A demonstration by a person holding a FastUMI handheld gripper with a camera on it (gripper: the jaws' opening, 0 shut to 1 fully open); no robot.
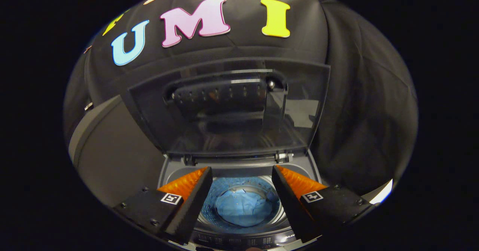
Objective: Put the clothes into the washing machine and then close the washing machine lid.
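A top-loading washing machine (239, 239) stands just below and ahead of my fingers. Its tinted see-through lid (232, 109) is raised upright at the back, hinged behind the drum opening. Down in the drum (245, 191) lies a crumpled light blue piece of clothing (243, 208), seen between my two fingers. My gripper (241, 172) hovers above the drum mouth, open, with nothing between the fingers. The machine's control strip runs along the front rim under the fingers.
A grey panel (112, 157) stands to the left of the machine. Black cloth wall (366, 112) hangs behind and to the right of the raised lid. A bright strip (381, 193) shows low on the right.
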